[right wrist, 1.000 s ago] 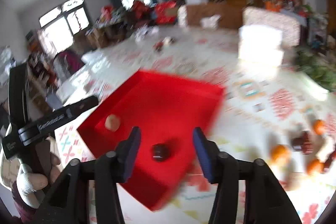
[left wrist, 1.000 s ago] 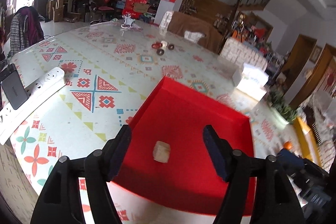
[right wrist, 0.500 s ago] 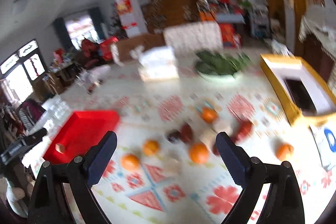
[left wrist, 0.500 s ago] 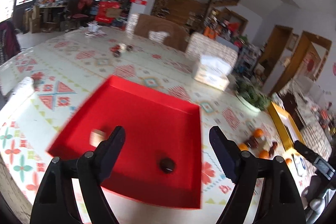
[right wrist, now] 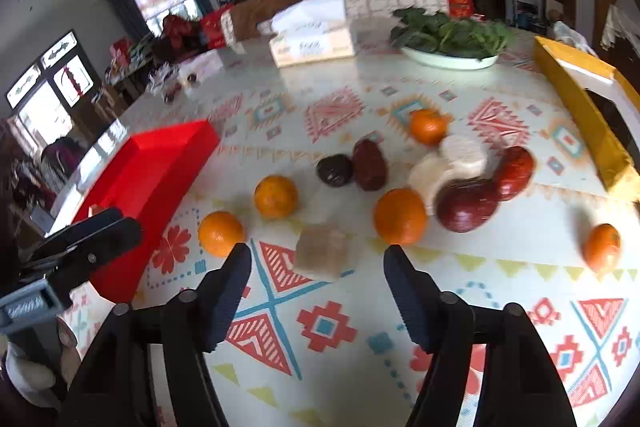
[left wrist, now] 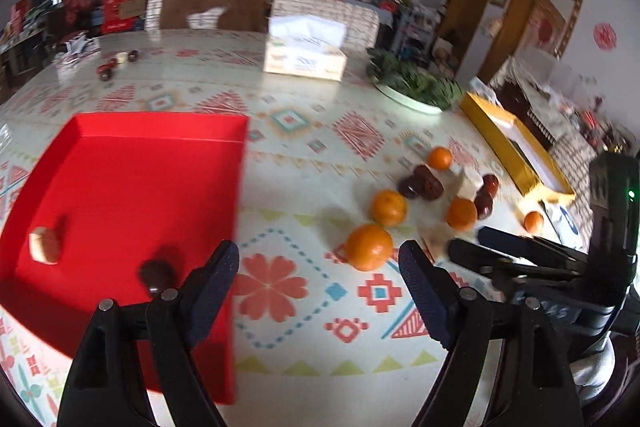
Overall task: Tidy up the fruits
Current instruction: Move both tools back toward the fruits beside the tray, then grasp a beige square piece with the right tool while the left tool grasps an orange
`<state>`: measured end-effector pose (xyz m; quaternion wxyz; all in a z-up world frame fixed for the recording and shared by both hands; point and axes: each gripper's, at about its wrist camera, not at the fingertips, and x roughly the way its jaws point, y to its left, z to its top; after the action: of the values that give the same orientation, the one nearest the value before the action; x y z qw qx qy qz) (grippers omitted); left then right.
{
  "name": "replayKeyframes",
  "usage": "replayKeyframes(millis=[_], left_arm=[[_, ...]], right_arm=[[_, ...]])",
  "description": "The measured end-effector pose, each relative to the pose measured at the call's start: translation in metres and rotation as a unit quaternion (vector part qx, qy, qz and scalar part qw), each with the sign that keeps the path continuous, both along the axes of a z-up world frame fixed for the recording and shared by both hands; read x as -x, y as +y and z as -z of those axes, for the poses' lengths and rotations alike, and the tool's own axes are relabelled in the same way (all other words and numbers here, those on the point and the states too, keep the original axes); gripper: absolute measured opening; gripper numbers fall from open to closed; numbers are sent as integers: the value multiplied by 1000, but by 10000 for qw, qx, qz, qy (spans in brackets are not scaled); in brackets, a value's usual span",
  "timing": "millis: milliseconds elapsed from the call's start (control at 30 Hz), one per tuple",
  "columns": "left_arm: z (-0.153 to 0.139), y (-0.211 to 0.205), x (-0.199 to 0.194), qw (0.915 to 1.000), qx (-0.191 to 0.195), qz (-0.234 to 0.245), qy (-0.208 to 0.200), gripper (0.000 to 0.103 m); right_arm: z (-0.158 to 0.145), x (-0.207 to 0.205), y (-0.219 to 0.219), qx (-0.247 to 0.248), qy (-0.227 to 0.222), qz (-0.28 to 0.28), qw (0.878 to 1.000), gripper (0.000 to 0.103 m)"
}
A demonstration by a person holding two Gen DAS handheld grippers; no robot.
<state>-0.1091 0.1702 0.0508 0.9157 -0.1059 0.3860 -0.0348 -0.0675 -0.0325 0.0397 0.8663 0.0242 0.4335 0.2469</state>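
Observation:
A red tray (left wrist: pixel 120 171) lies at the left and holds a pale cube (left wrist: pixel 44 245) and a dark fruit (left wrist: pixel 156 273). My left gripper (left wrist: pixel 318 267) is open and empty over the tablecloth beside the tray, with an orange (left wrist: pixel 369 247) just ahead of its right finger. My right gripper (right wrist: pixel 318 267) is open, its jaws closing. A pale cube (right wrist: pixel 322 251) lies on the cloth just beyond its fingertips, untouched. Around it are oranges (right wrist: pixel 400 215), dark red fruits (right wrist: pixel 466 203) and white pieces (right wrist: pixel 460 155). The right gripper (left wrist: pixel 520 251) also shows in the left wrist view.
A tissue box (right wrist: pixel 312 45), a plate of greens (right wrist: pixel 448 59) and a long yellow box (right wrist: pixel 588 115) stand beyond the fruit. Small dark items (left wrist: pixel 116 63) lie at the far left of the table. A hand holding the left gripper (right wrist: pixel 80 239) is at the left edge.
Both grippers swung right, away from the tray and over the loose fruit. The dark fruit once between the right fingers now lies in the tray. The right jaws widened, then narrowed.

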Motion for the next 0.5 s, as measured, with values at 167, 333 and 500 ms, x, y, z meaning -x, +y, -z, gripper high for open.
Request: replayKeyframes(millis=[167,333,500], left_arm=[[4,-9,-7,9998,-110,120,65,81],[9,-16,-13,9995,-178,217,157,82],[18,-29,-27,9981,-278,446,319,81]], right_arm=[[15,-9,14,147,178,-107,9997,60],[18,-11,17,196,170,-126,9996,34],[18,-10,10,119,231,-89,9996,33]])
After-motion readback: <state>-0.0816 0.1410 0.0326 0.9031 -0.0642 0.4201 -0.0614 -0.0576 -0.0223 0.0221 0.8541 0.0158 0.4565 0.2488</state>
